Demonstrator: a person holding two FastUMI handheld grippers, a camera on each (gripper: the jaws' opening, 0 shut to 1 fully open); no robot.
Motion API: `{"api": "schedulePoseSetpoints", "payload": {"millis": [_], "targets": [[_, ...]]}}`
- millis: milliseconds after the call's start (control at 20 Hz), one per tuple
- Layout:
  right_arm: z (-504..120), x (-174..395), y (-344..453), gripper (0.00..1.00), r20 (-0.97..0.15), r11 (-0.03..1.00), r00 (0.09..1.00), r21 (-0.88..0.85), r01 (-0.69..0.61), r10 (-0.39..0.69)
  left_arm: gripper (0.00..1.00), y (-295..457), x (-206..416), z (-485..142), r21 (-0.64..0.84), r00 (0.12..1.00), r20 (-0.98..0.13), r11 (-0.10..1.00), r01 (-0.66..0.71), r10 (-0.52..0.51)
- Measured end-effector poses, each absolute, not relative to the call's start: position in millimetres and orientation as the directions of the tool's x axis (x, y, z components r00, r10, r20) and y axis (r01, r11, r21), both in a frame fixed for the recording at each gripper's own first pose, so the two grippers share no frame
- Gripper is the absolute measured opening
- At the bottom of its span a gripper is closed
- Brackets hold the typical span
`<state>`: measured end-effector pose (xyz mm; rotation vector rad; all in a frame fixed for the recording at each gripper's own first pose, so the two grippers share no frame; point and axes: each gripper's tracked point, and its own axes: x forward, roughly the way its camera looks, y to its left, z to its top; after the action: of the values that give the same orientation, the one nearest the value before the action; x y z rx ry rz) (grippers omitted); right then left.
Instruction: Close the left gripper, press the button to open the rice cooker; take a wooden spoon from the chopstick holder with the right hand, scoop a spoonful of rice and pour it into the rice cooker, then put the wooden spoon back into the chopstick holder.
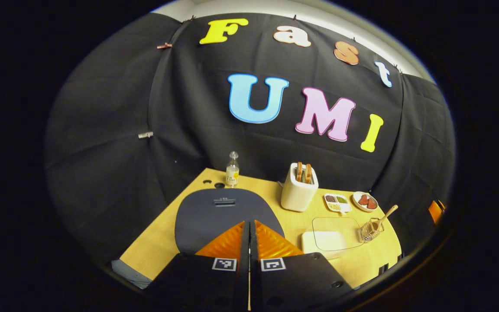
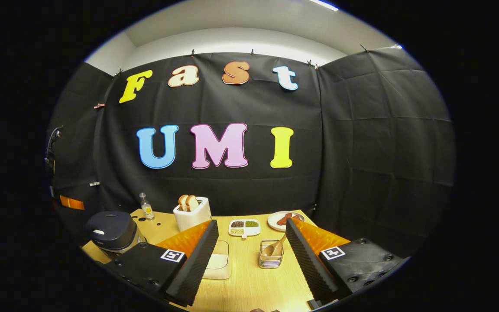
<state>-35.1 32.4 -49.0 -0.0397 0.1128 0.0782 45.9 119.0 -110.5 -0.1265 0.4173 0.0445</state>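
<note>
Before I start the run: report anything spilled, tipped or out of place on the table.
Nothing stands out. The dark blue rice cooker is shut, the wooden spoon leans in the wire chopstick holder, and the white toaster stands upright.

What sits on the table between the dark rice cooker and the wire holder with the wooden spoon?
In the right gripper view, a clear-lidded rice container lies between the rice cooker and the chopstick holder; the white toaster stands farther back.

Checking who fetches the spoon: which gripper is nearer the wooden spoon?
Right. The right gripper is open, facing the wooden spoon just ahead; the left gripper is shut over the rice cooker, off to the side.
</note>
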Motion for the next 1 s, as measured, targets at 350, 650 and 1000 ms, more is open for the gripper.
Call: {"api": "schedulePoseSetpoints", "payload": {"millis": [350, 650, 1000], "targets": [[-57.9, -57.2, 34.9, 0.98, -0.146, 0.996, 0.988, -0.064, -0.059, 0.049, 0.06, 125.9, 56.8, -176.0, -0.102, 0.844, -0.536, 0.994, -0.036, -0.025], [-70.6, -76.8, 35.0, 0.98, -0.179, 1.0, 0.984, -0.03, -0.003, -0.002, 0.07, 126.4, 55.2, -195.4, -0.125, 0.824, -0.563, 0.992, -0.007, -0.065], [-80.9, -99.2, 41.2, 0.98, -0.205, 0.998, 0.977, -0.032, 0.049, -0.054, 0.07, 126.6, 54.4, -196.9, -0.175, 0.806, -0.579, 0.984, 0.025, -0.124]]}}
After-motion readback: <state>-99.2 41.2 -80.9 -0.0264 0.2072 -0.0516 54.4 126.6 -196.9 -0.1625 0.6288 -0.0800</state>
